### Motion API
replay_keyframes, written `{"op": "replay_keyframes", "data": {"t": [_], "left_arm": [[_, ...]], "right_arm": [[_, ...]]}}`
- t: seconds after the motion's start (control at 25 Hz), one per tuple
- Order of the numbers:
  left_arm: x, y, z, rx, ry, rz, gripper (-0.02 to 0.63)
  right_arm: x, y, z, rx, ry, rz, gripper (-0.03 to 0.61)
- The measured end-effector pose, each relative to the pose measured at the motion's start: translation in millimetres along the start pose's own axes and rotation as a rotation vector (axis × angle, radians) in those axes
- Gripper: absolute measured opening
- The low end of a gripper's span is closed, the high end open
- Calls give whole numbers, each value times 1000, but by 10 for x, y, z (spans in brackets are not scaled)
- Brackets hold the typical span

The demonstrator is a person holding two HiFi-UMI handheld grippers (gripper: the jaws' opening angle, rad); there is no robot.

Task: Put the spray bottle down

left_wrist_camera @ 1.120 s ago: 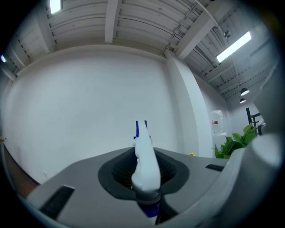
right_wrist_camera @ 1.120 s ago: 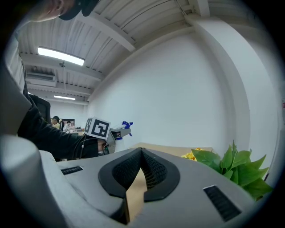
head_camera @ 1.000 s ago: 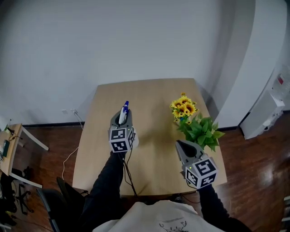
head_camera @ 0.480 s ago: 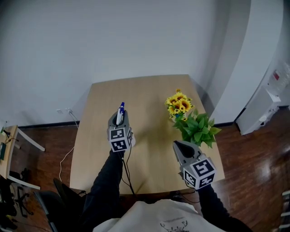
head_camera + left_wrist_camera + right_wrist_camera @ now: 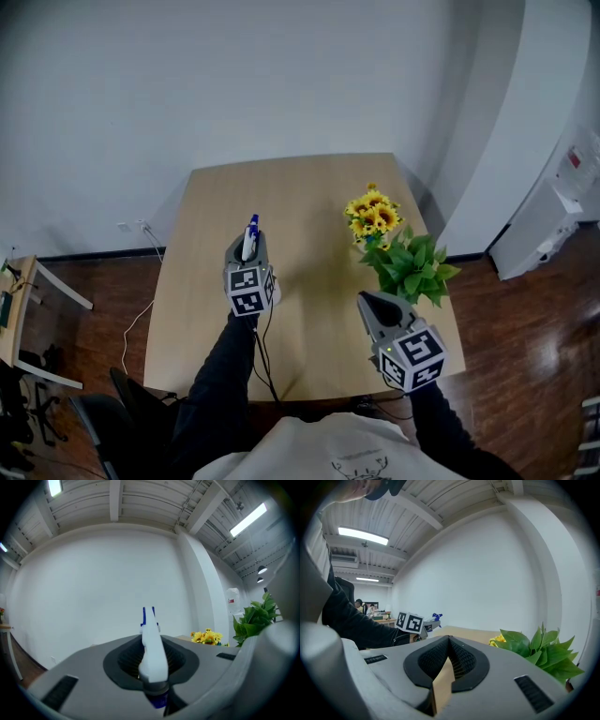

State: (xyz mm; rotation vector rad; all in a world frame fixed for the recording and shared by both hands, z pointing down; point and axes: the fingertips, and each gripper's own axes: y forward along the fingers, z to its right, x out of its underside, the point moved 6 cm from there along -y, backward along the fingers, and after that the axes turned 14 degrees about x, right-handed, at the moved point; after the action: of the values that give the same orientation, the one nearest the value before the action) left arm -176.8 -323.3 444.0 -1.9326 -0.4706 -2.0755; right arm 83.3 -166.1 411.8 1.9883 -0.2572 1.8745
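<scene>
The spray bottle, white with a blue nozzle, stands upright between the jaws of my left gripper, which is shut on its neck over the left half of the wooden table. In the left gripper view the bottle's white head rises between the dark pads and its blue collar shows below. Whether the bottle's base touches the table is hidden. My right gripper hovers near the table's front right, shut and holding nothing, its pads meeting at the tip. It points toward the plants.
A bunch of yellow sunflowers and a green leafy plant stand at the table's right side, just beyond the right gripper. A white appliance stands on the floor to the right. A small desk is at far left.
My left gripper has sunk a little toward the table with the bottle still in it. The right gripper has kept still.
</scene>
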Motion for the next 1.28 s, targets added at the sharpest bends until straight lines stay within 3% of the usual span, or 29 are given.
{"op": "replay_keyframes", "data": {"t": [0.32,0.96,1.28], "left_arm": [[-2,-2,-15,-2,6,1,80],[66,-30,38,57,-40,-14,296],[204,-593,78,-21,-111,-2,296]], "right_arm": [[-17,33,-5,-6,-1,3,-12],[3,69,-19,-13,12,2,-12],[-21,75,-53,-20,21,9,-12]]}}
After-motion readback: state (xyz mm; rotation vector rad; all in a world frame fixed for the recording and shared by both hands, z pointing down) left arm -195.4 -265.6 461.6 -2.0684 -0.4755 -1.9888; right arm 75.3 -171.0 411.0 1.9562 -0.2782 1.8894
